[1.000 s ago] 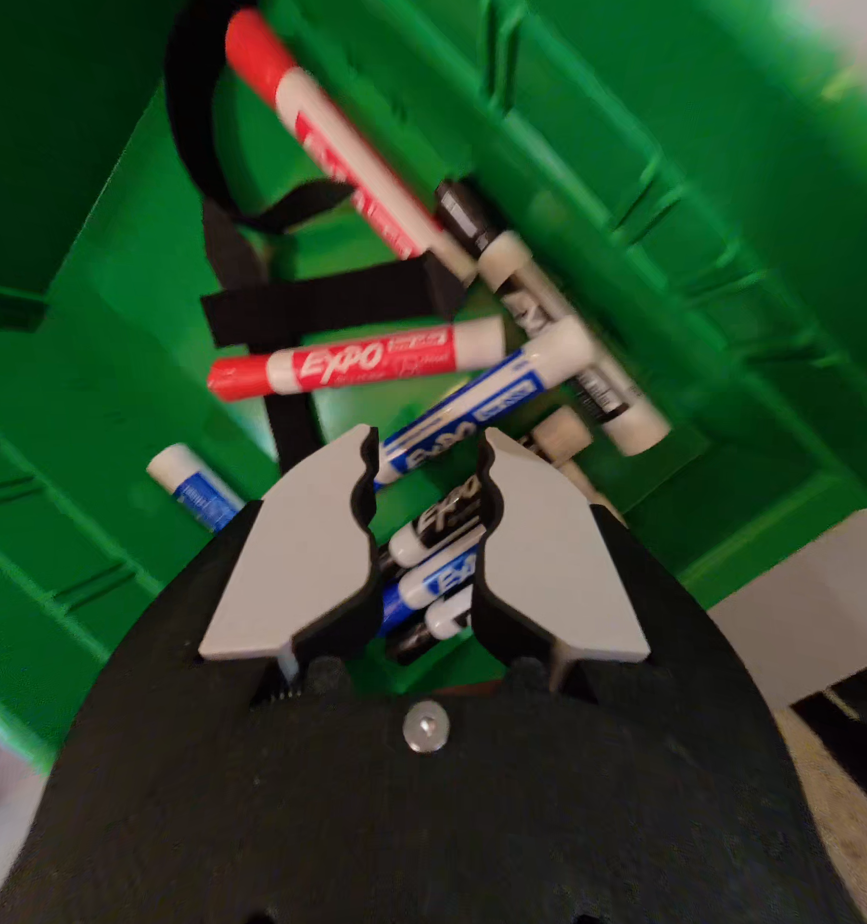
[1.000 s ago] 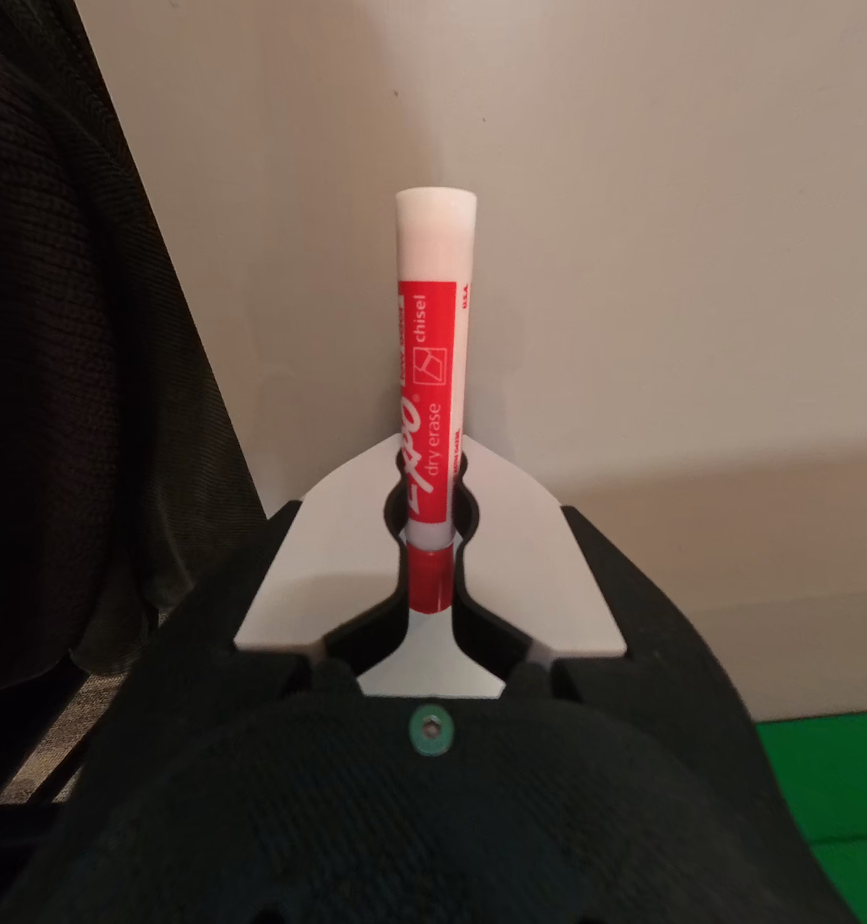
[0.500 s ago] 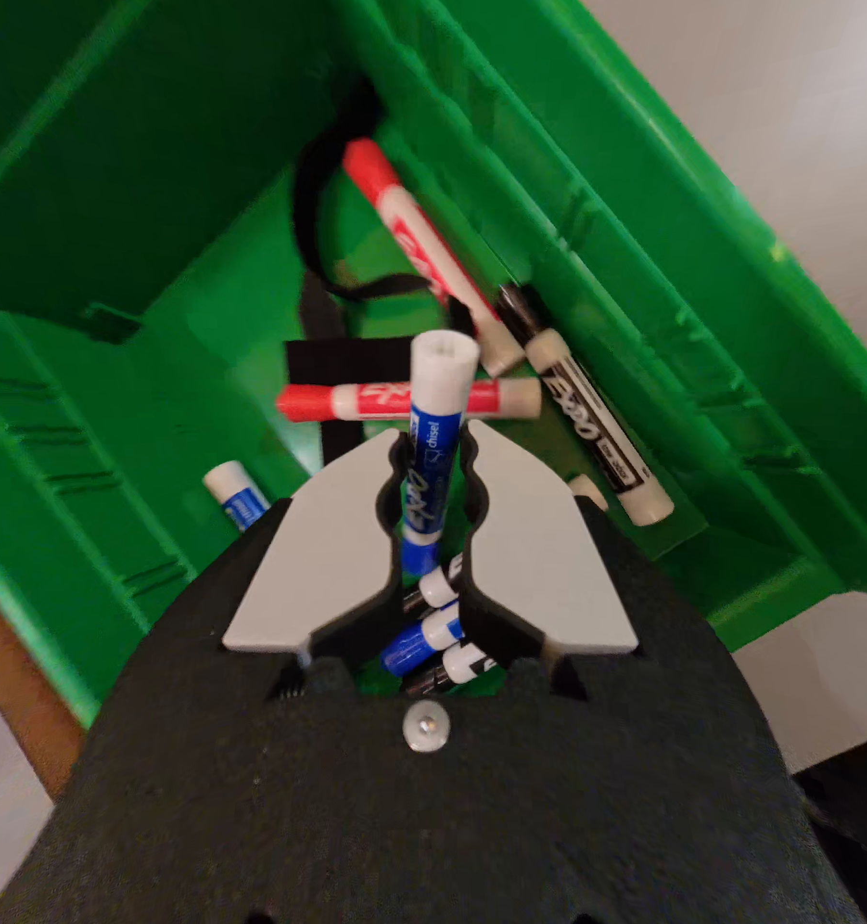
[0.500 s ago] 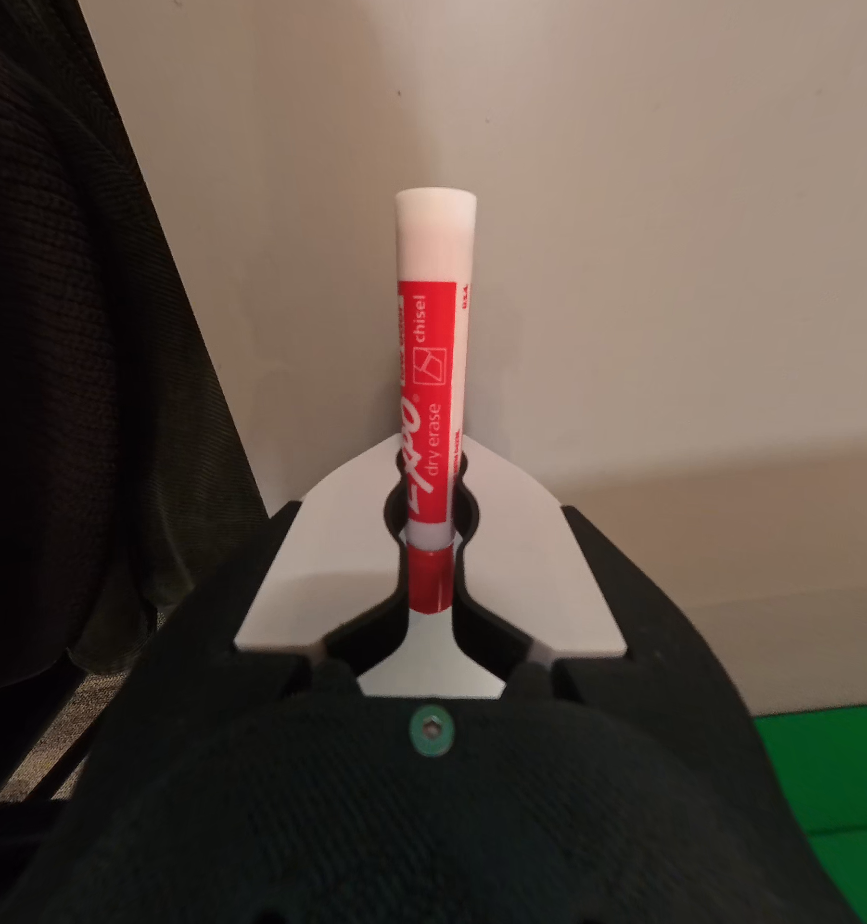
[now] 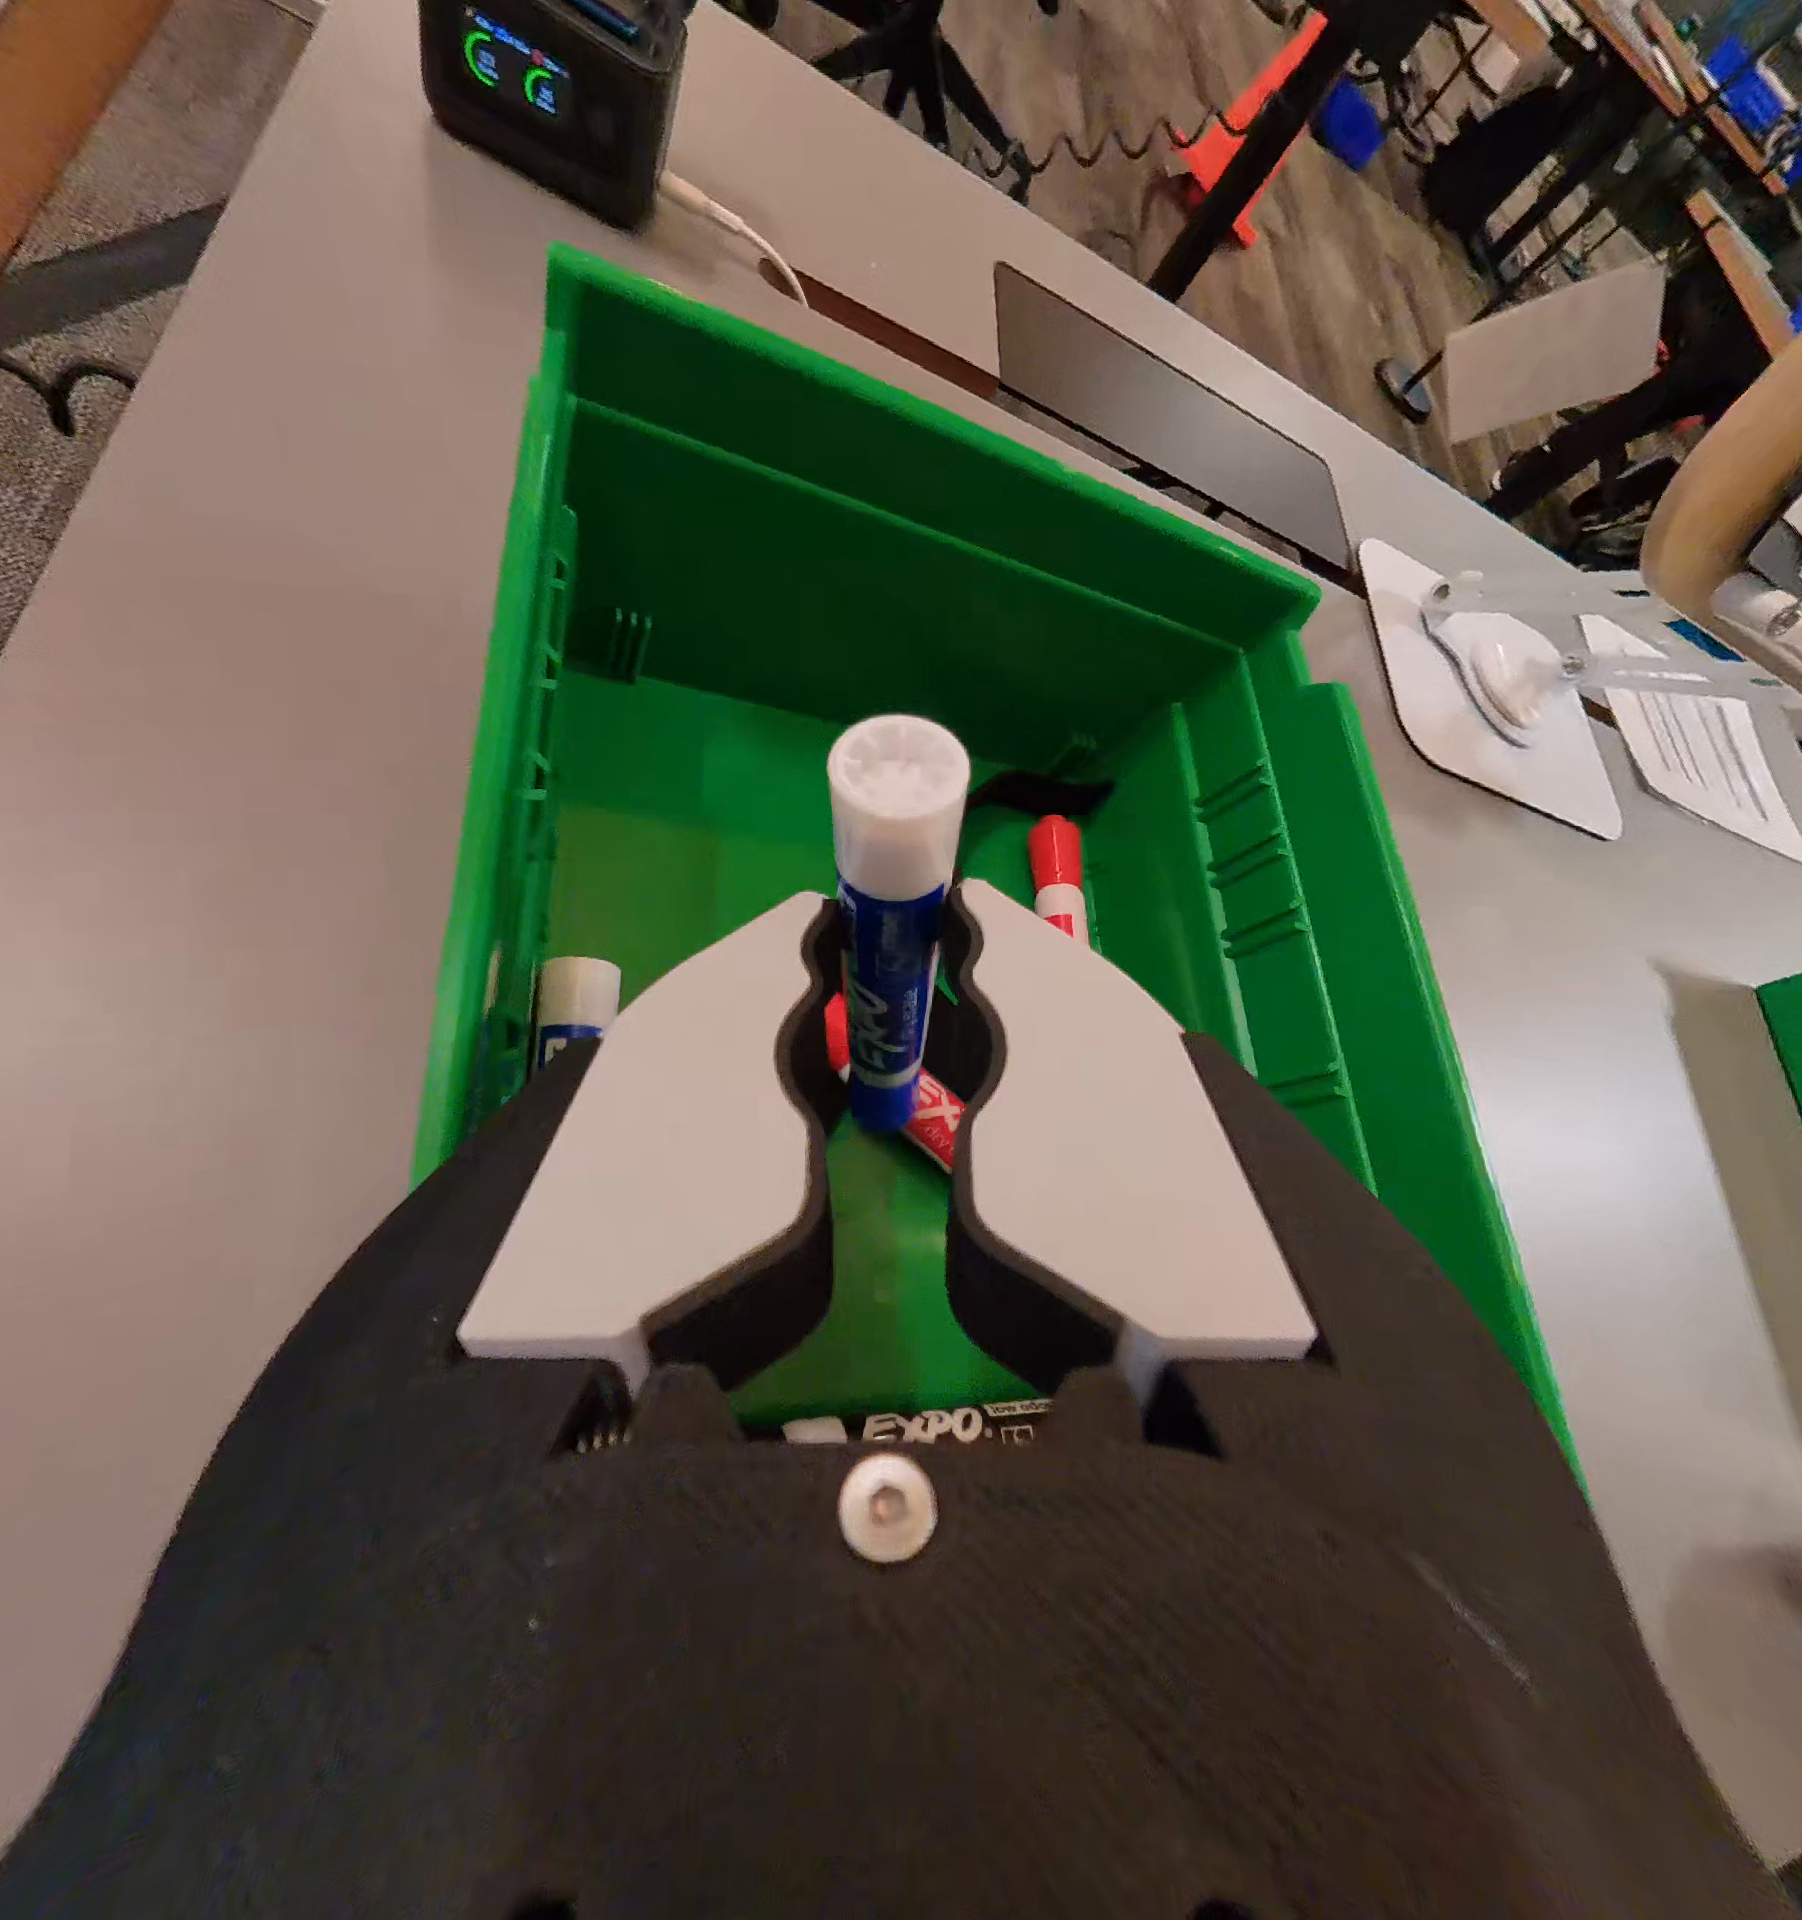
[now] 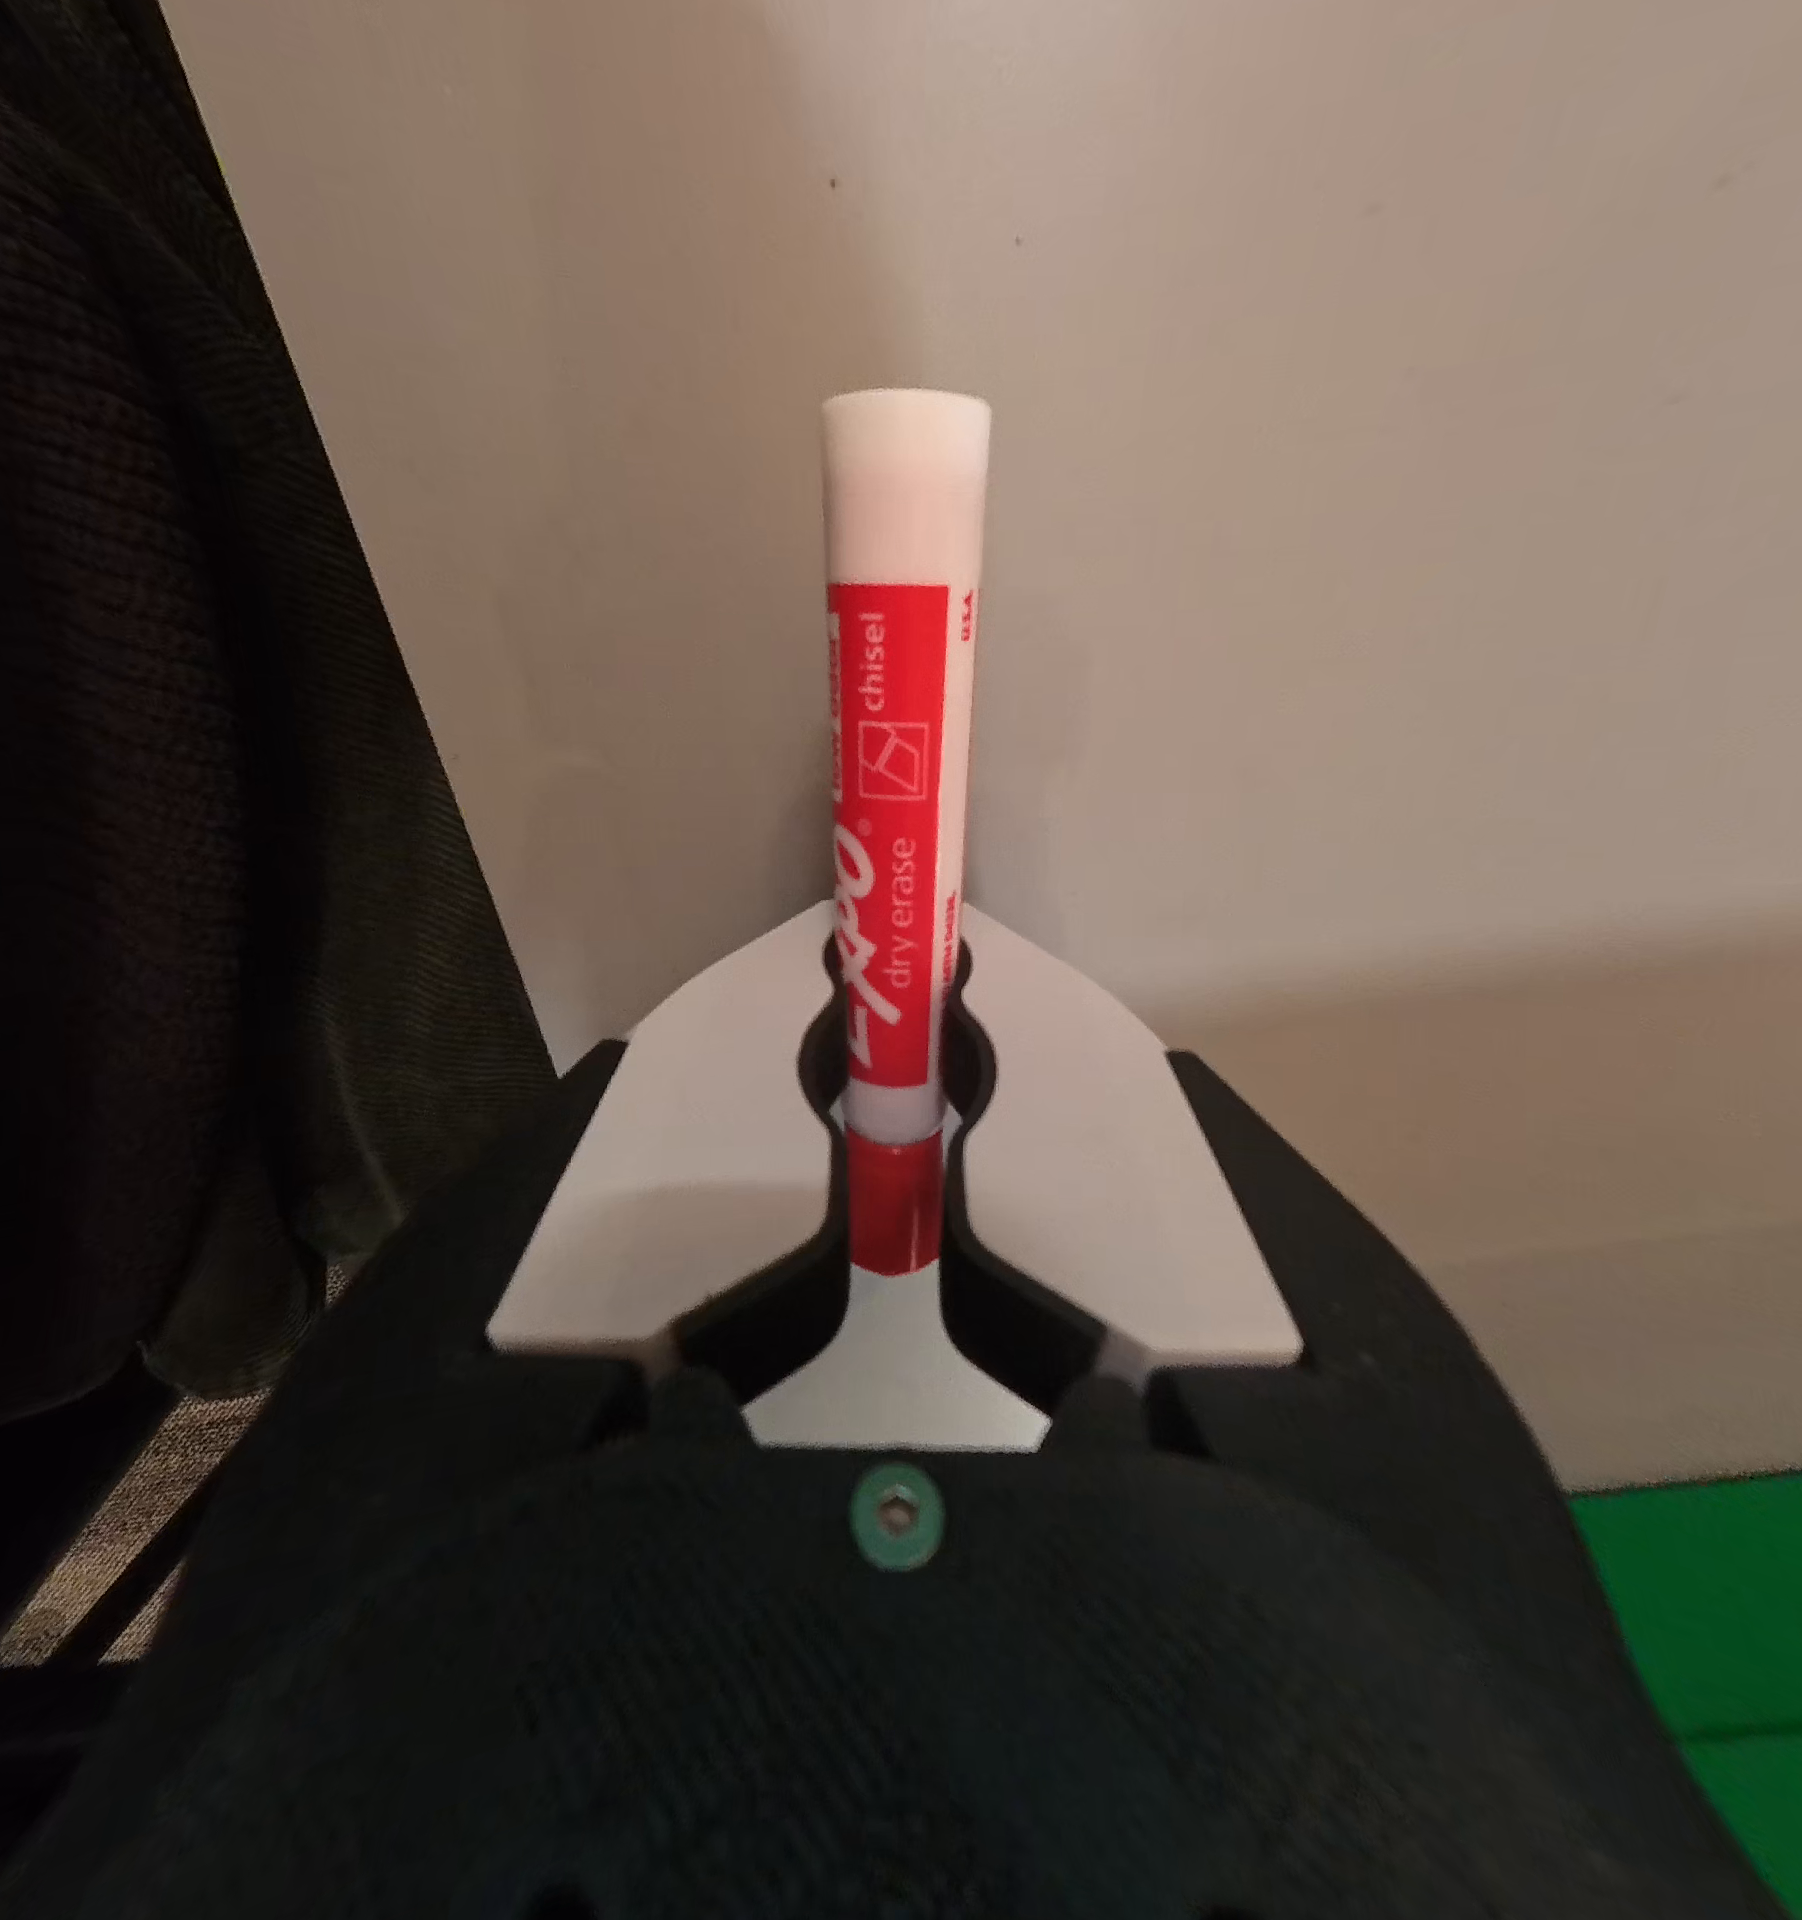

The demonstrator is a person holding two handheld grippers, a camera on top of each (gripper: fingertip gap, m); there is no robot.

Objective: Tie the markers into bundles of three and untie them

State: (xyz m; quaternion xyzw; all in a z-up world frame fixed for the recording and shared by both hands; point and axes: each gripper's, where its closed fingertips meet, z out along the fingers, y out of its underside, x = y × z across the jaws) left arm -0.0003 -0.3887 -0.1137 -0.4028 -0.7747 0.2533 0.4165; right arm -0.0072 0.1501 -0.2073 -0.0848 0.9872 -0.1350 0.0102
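**Left wrist view: blue marker above the green bin**

The left gripper (image 5: 892, 914) clamps a blue marker (image 5: 889, 971) upright above the green bin (image 5: 876, 520) — red markers (image 5: 1055, 868) lie inside.

Only the right wrist view shows the right gripper (image 6: 894, 935) clasping a red marker (image 6: 897, 790).

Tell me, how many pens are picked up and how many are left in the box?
Two are in hand: the left gripper is shut on a blue pen above the green box, and the right gripper is shut on a red pen. Several remain in the box, including a red one; the gripper hides the full count.
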